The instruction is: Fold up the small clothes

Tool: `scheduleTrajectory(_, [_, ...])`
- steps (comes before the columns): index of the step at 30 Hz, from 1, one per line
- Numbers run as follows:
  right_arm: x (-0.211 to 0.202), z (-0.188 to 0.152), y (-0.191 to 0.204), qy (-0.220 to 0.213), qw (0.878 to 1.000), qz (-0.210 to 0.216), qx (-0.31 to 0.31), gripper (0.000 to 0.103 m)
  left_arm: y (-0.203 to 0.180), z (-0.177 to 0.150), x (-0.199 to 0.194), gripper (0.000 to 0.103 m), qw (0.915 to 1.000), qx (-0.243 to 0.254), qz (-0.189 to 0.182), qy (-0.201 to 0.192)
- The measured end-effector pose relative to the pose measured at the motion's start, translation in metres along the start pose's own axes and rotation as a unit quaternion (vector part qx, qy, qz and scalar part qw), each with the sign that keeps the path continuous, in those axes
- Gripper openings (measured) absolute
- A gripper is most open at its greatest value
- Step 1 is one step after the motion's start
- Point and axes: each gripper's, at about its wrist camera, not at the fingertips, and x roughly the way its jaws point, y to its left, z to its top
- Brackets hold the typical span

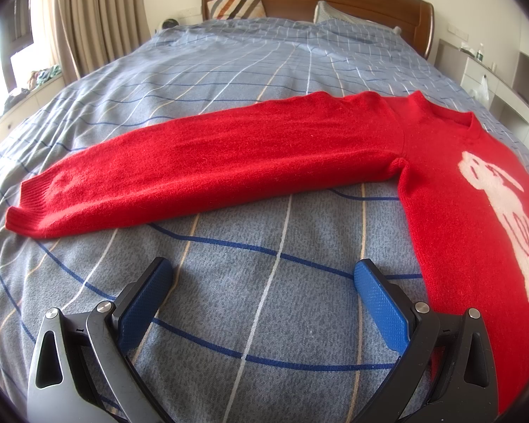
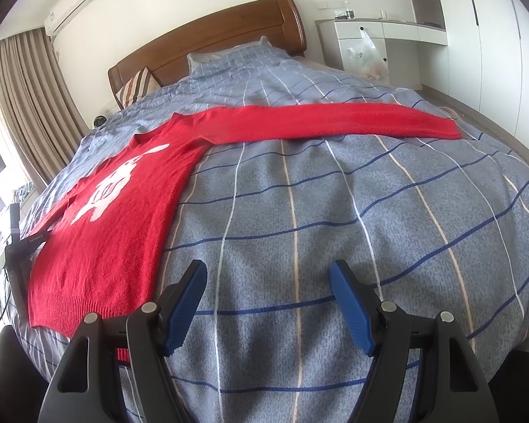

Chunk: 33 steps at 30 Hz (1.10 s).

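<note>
While both your left gripper (image 1: pixel 263 275) and right gripper (image 2: pixel 268 280) hung spread and empty, the red sweater (image 1: pixel 451 190) looked soft and limp; its cuff (image 1: pixel 24 208), farthest from the collar, offered the best pinch

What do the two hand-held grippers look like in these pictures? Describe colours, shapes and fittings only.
Both look alike. The left gripper and the right gripper each have black, curved plastic arms with triangular cut-outs, round silver pivot bolts, and jaws lined with blue, finely dotted pads. No hands or sleeves show.
</note>
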Motion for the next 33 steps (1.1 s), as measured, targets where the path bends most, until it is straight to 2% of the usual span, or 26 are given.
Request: scheduleTrajectory(33, [0.0037, -0.0032, 0.0009, 0.004, 1.0, 0.0, -0.005, 0.072, 0.0, 0.0001, 0.0001, 0.103, 1.0, 0.0, 0.0, 0.0])
